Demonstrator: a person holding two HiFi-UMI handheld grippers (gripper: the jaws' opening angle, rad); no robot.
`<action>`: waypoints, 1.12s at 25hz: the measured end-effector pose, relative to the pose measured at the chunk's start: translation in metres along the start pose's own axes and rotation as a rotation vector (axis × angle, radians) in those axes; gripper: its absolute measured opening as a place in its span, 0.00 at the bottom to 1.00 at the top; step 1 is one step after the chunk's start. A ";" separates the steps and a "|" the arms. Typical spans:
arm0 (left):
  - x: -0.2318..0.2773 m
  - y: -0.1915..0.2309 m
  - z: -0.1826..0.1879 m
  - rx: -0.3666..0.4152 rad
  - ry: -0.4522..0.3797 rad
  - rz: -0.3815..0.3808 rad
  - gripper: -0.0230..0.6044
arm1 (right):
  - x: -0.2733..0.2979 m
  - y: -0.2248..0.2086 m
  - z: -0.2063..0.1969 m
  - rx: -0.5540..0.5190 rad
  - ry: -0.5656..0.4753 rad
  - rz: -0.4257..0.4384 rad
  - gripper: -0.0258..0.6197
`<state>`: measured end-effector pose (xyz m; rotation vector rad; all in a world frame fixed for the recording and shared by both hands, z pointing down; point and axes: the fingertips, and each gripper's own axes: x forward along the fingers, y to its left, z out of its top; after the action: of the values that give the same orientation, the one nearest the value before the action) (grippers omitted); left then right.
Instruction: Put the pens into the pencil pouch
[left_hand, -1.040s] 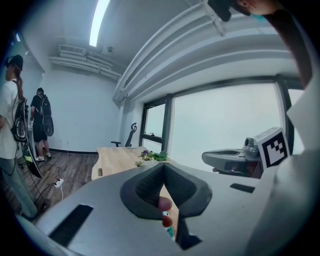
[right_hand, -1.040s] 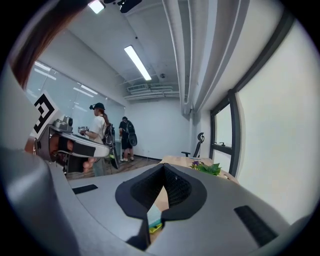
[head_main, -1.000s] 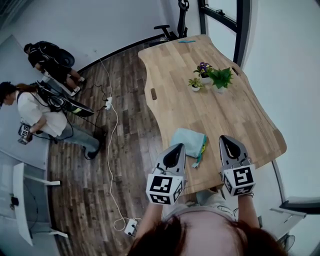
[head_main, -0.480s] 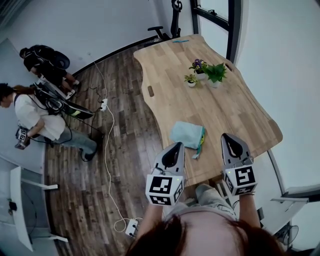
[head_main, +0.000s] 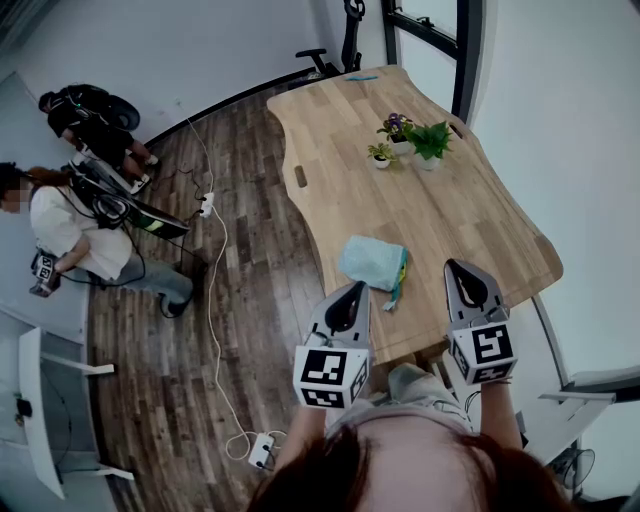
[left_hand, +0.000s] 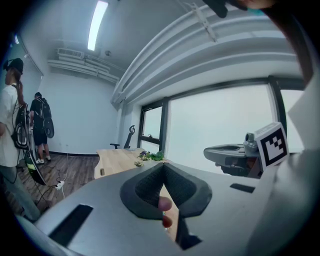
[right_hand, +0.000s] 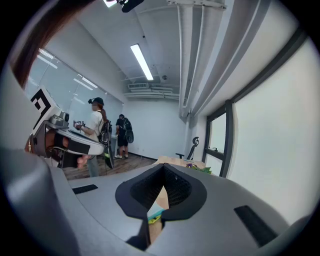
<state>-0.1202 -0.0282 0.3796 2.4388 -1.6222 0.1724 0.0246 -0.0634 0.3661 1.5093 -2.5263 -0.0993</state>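
Note:
A light blue pencil pouch (head_main: 372, 262) lies on the wooden table (head_main: 440, 215) near its front edge. Pens (head_main: 399, 277) in yellow, green and blue lie along the pouch's right side. My left gripper (head_main: 350, 288) is shut and empty, held near the table's front left edge, just short of the pouch. My right gripper (head_main: 458, 268) is also shut and empty, over the table's front to the right of the pens. In the right gripper view a bit of the pouch (right_hand: 159, 205) shows under the closed jaws.
Small potted plants (head_main: 410, 143) stand mid-table, and a teal item (head_main: 362, 77) lies at the far end. Two people (head_main: 75, 225) with equipment stand on the wood floor at left. A white cable with power strips (head_main: 212, 290) runs along the floor. A window wall (head_main: 470, 50) is beyond the table.
The view has shifted, so the table and pouch sit a little higher and further left in the frame. Both grippers stay shut, still side by side at the table's front edge.

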 end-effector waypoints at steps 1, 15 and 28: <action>0.002 0.000 0.001 0.001 0.001 0.000 0.04 | 0.000 -0.002 0.000 0.000 0.000 0.000 0.04; 0.053 -0.013 0.006 0.019 0.021 -0.038 0.04 | 0.015 -0.040 -0.010 0.027 0.016 -0.014 0.04; 0.080 -0.020 0.001 0.033 0.067 -0.046 0.04 | 0.023 -0.057 -0.023 0.057 0.040 0.003 0.04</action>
<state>-0.0708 -0.0933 0.3934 2.4641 -1.5464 0.2726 0.0677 -0.1098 0.3827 1.5120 -2.5201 0.0033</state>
